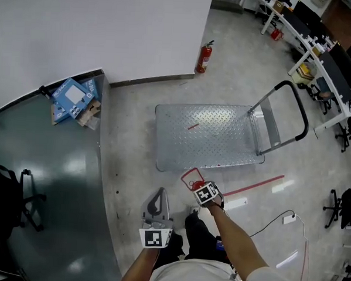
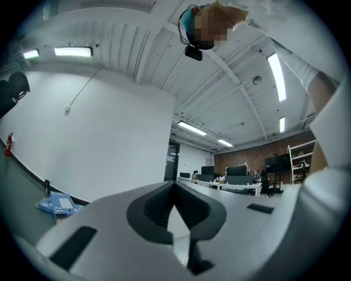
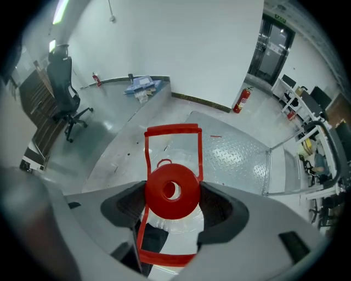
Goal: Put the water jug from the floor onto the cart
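Observation:
The water jug's red cap (image 3: 171,191) sits between the jaws of my right gripper (image 3: 171,204), which is shut on it. The jug's red carry handle (image 3: 173,131) stands out beyond the jaws, with the clear body just below the cap. From the head camera, the right gripper (image 1: 207,193) and red handle (image 1: 192,178) are just in front of the cart's near edge. The cart (image 1: 205,135) is a flat metal deck with nothing on it and a black push handle (image 1: 297,108). My left gripper (image 1: 157,203) is shut on nothing and points upward (image 2: 175,186).
A fire extinguisher (image 1: 204,56) stands by the white wall. Blue boxes (image 1: 72,96) lie at the corner of a dark green floor area (image 1: 50,177). A red tape line (image 1: 261,185) and a cable with a power strip (image 1: 289,219) lie to the right. Desks and chairs line the far right.

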Demonstrator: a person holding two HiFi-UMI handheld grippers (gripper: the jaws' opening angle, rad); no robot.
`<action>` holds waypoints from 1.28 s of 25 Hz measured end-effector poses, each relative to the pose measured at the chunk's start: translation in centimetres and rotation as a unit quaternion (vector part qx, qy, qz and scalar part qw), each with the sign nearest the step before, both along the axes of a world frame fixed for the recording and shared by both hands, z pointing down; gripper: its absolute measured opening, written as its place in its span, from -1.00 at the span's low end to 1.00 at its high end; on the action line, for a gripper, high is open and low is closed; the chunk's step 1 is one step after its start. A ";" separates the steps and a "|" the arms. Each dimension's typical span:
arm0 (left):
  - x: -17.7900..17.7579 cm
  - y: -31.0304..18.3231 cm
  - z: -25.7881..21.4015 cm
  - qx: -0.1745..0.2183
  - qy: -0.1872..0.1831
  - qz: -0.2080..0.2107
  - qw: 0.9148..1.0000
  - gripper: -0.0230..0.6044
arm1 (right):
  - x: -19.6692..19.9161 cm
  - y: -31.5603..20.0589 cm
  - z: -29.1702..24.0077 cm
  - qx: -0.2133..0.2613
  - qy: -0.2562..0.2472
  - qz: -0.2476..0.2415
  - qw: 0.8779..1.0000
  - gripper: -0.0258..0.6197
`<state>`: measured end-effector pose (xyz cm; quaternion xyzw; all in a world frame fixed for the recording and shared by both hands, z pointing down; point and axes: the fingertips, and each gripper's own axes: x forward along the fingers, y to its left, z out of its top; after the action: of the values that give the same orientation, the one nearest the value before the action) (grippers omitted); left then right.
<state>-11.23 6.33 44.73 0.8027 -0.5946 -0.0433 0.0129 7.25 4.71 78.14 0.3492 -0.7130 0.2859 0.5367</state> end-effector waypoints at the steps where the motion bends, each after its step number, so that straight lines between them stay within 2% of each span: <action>1: 0.2 -0.6 -0.3 0.002 -0.001 -0.001 1.000 -0.92 | 0.1 -1.0 -0.3 0.002 -0.002 0.001 1.000 0.00; 9: 1.4 -6.1 -1.5 0.008 -0.004 -0.045 0.999 -0.92 | -0.5 -9.5 -1.7 0.021 -0.016 -0.017 0.999 0.00; 13: 2.0 -8.0 -2.2 0.010 -0.014 -0.064 0.998 -0.92 | -1.2 -13.3 -1.4 0.029 -0.019 -0.041 0.999 0.00; 20: 1.3 -11.1 -0.6 -0.009 -0.025 -0.053 0.998 -0.92 | -3.3 -20.4 0.7 0.026 -0.027 -0.033 0.999 0.00; 29: 0.2 -15.2 1.5 -0.034 -0.029 -0.021 0.999 -0.92 | -4.9 -25.6 3.8 0.017 -0.026 -0.015 0.999 0.00; 32: 0.2 -15.7 2.5 -0.051 -0.038 -0.009 0.998 -0.92 | -5.6 -27.4 4.0 0.029 -0.040 -0.007 0.999 0.00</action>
<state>-10.99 -9.38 47.18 0.7969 -0.6031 0.0175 0.0307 1.62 -22.74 82.14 0.3480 -0.7440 0.2751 0.4997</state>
